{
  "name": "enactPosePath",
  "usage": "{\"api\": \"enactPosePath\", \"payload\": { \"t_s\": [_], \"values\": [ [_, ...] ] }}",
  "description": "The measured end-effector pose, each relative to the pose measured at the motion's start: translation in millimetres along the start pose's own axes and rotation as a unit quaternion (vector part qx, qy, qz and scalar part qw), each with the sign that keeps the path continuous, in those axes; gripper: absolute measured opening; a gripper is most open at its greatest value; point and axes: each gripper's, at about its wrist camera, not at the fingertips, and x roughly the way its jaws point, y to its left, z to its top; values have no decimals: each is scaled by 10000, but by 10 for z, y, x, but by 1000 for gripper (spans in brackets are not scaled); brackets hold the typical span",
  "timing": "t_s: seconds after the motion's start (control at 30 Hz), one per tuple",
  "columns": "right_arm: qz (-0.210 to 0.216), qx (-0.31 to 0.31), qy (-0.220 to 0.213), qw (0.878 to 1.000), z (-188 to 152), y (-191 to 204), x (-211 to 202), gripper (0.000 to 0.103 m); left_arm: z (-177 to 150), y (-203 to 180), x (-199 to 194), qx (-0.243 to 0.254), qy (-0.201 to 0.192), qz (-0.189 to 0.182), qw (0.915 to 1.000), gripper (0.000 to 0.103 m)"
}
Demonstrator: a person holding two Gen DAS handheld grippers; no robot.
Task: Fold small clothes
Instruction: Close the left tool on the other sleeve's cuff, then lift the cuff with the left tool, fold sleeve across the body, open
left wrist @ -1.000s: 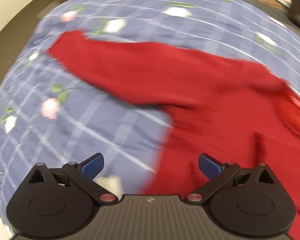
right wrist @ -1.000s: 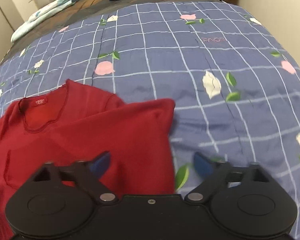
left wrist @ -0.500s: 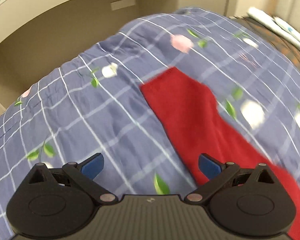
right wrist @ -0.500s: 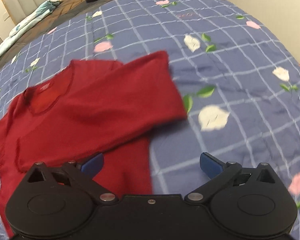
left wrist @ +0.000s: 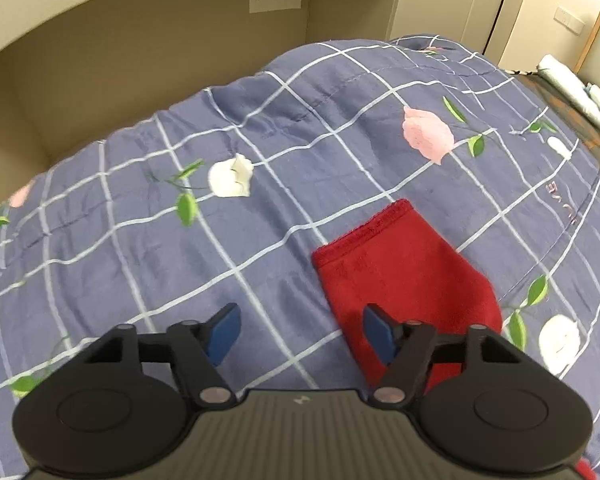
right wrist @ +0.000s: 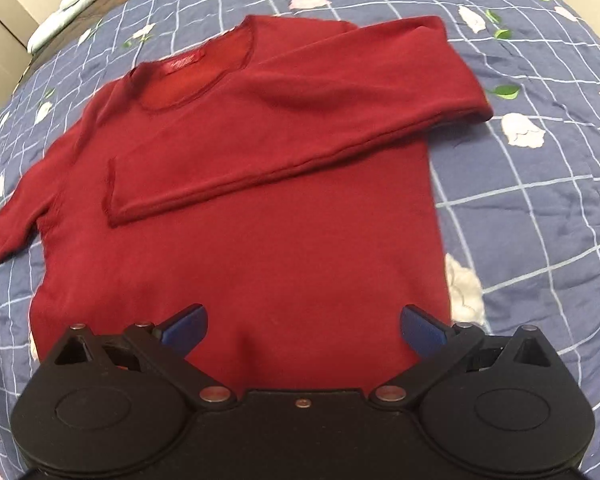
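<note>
A red long-sleeved sweater (right wrist: 240, 220) lies flat on the bed, neckline at the far side. One sleeve (right wrist: 300, 120) is folded across the chest, its cuff near the sweater's left part. The other sleeve (right wrist: 4, 216) stretches out to the left. My right gripper (right wrist: 302, 326) hovers open over the sweater's lower hem with nothing between its fingers. In the left wrist view the cuff end of a sleeve (left wrist: 404, 264) lies flat. My left gripper (left wrist: 300, 334) is open just short of it, its right finger over the red fabric.
A blue checked bedspread (left wrist: 180, 240) with flower prints covers the bed. Beige cabinet walls (left wrist: 140, 40) rise beyond its far edge in the left wrist view. Folded pale bedding (right wrist: 80, 4) lies at the back left in the right wrist view.
The left gripper has swung away from the sweater's body out to the sleeve's cuff end. The right gripper has pulled back toward the hem, so the whole sweater now shows. Both stay open.
</note>
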Motion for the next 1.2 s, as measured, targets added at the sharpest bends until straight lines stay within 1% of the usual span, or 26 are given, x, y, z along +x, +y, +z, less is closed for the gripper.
{"api": "enactPosePath", "payload": {
  "t_s": [0.1, 0.13, 0.17, 0.2, 0.23, 0.3, 0.33, 0.43, 0.53, 0.6, 0.67, 0.73, 0.8, 0.87, 0.93, 1.0, 1.03, 1.1, 1.2],
  "values": [
    [-4, -41, 39, 10000, -4, 10, 10, 102, 47, 2, 43, -96, -37, -202, 9997, 68],
    [-5, -56, 36, 10000, -1, 12, 3, 102, 69, -7, 61, -110, -25, -226, 9997, 61],
    [-17, -71, 25, 10000, 1, 15, -6, 102, 84, -19, 81, -101, 2, -265, 9996, 46],
    [-30, -76, 16, 10000, 5, 11, -8, 102, 98, -38, 106, -74, 49, -302, 9995, 35],
    [-38, -71, 12, 10000, 11, -1, -10, 102, 110, -62, 122, -21, 101, -325, 9994, 17],
    [-57, -39, 3, 10000, 0, -21, -24, 102, 122, -103, 102, 67, 55, -304, 9995, 10],
    [-65, -28, 1, 10000, -5, -33, -29, 102, 119, -114, 70, 96, -17, -305, 9995, 3],
    [-59, 24, -15, 10000, -12, -52, -52, 102, 113, -102, -59, 89, -235, -359, 9990, 0],
    [-17, 49, -52, 10000, -20, -52, -82, 102, 95, -100, -268, 74, -538, -567, 9969, 0],
    [13, 64, -77, 9999, -21, -53, -94, 102, 65, -141, -433, 249, -752, -725, 9942, 0],
    [49, 79, -105, 9999, -28, -54, -107, 102, 19, -204, -619, 524, -967, -852, 9903, 0],
    [93, 92, -131, 9998, -35, -54, -124, 102, -39, -282, -825, 796, -1181, -1054, 9842, 0],
    [137, 101, -163, 9997, -44, -53, -152, 102, -107, -377, -1065, 1079, -1437, -1268, 9755, 0],
    [177, 97, -210, 9996, -44, -61, -187, 102, -196, -490, -1332, 1350, -1661, -1518, 9650, 0],
    [188, 90, -270, 9994, -44, -76, -220, 102, -307, -610, -1581, 1540, -1840, -1713, 9556, 0],
    [189, 87, -332, 9992, -39, -94, -250, 102, -445, -730, -1847, 1704, -2100, -1852, 9448, 0],
    [211, 96, -366, 9991, -33, -103, -265, 102, -518, -788, -1979, 1769, -2187, -1993, 9387, 0],
    [269, 123, -441, 9986, -31, -120, -300, 102, -667, -914, -2203, 1930, -2325, -2190, 9278, 0],
    [340, 114, -548, 9979, -32, -165, -353, 102, -917, -1125, -2505, 2271, -2333, -2533, 9110, 0]
  ]
}}
